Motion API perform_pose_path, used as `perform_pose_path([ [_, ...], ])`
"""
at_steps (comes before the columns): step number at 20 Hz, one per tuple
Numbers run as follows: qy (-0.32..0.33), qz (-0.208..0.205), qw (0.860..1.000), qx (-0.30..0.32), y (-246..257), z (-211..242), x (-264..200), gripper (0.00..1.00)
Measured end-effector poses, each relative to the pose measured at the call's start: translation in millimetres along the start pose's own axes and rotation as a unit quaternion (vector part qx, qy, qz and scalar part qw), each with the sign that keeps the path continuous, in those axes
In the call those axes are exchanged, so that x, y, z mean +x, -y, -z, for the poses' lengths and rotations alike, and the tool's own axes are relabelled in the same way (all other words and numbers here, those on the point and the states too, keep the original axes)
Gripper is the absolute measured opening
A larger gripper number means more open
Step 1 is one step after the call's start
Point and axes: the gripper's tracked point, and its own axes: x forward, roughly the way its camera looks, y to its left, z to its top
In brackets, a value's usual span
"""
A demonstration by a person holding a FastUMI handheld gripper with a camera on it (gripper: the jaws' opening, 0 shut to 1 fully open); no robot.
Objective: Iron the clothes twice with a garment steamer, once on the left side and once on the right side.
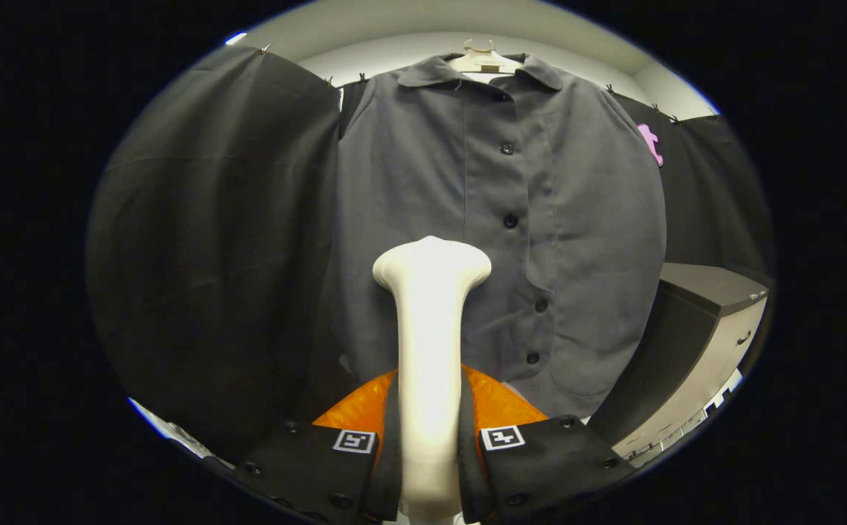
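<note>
Cloth walls (211,240) of the booth close in the scene, dark behind and to either side. Against the back one hangs the grey shirt (481,219), the largest thing of the task: buttoned down its front, collar up, spread flat on a pale hanger (483,60) whose hook shows above the collar. Off to the side, beyond the shirt's edge, stands a cabinet (708,328) with a dark top and light drawer fronts.

Smaller, and nearest, is the garment steamer (430,328), a pale handle rising to a flared head. Its head sits in front of the shirt's lower middle, just beside the button placket, pointing at the fabric; whether it touches the cloth cannot be told.

Smallest in the frame, the hand-held gripper (429,445) is clamped on the steamer's handle, both fingers pressing its sides.

By my judgement the steamer is already in hand and brought to the shirt, but nothing shows whether either pass has been made; both sides may remain to do.
</note>
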Motion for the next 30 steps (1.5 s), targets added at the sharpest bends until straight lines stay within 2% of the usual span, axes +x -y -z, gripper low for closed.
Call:
perform_pose_path([
  [13, -0.087, -0.027, 0.996, -0.01, -25, 89, -19, 0.39],
  [18, -0.095, -0.031, 0.995, -0.014, -27, 96, -23, 0.39],
  [24, -0.044, -0.025, 0.998, -0.029, -10, 50, -37, 0.39],
  [30, 0.039, -0.016, 0.998, -0.038, 14, -38, -84, 0.39],
])
